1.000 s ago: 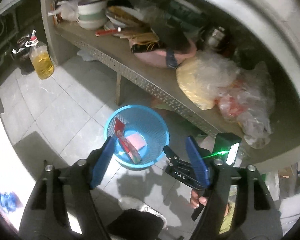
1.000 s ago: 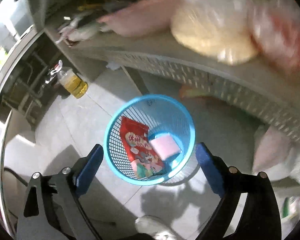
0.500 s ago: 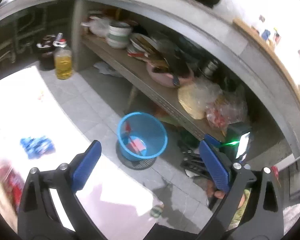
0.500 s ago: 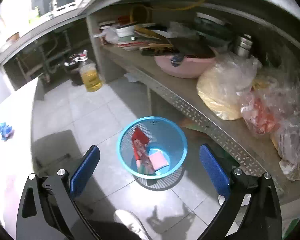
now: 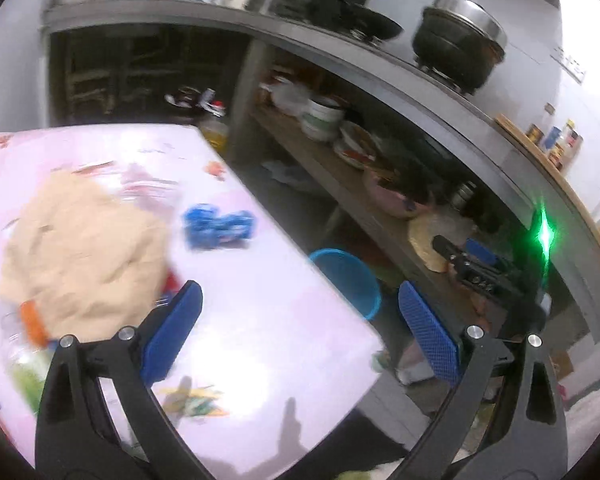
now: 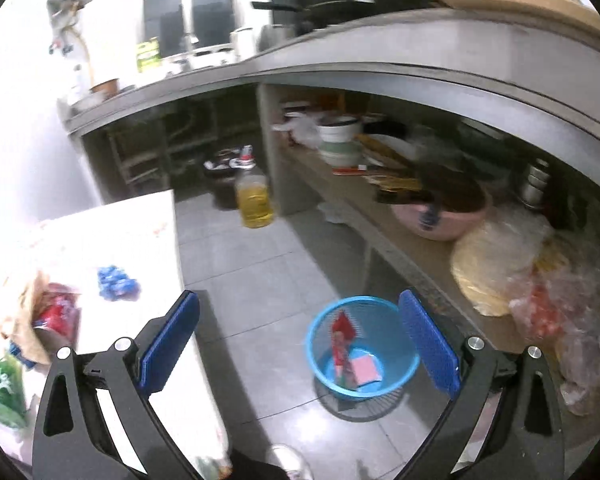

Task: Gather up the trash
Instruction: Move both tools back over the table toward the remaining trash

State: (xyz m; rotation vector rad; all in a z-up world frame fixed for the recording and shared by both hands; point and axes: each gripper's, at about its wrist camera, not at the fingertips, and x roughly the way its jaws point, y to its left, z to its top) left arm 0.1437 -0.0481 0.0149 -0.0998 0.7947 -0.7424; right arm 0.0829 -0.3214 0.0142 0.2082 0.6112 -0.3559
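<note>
Left wrist view: left tool [image 5: 296, 334] spread wide, nothing between the pads, aimed down over the white bench [image 5: 268, 320]. Reading left to right: a tan crumpled bag [image 5: 84, 248] at 9 o'clock, with an orange-capped item [image 5: 34, 320] half hidden under its lower edge; a blue wrapper [image 5: 218, 228] at about 11 o'clock of the tool, lying alone on bare bench; the blue basket [image 5: 350, 280] on the floor past the bench edge at 1 o'clock; the other tool's body with its green light [image 5: 544, 236] at 2 o'clock. View is motion-blurred.

Right wrist view: right tool [image 6: 296, 344] likewise wide open and empty. Left to right: green packet [image 6: 2, 392] at 8 o'clock, red packet [image 6: 58, 316] inside the tan bag at 9 o'clock, blue wrapper [image 6: 116, 282] at 10 o'clock, oil bottle [image 6: 254, 200] on the floor at 12 o'clock, blue basket [image 6: 360, 344] just right of centre holding a red packet [image 6: 342, 344] and a pink pad [image 6: 364, 368].

Judgement: step in hand is reaching for the next piece of trash. The blue wrapper looks the easiest target, isolated and flat. Advice: come down steeply, straddle it across its narrow side, press the pads to the bench before closing so the thin film does not slide out. Keep clear of the tan bag
</note>
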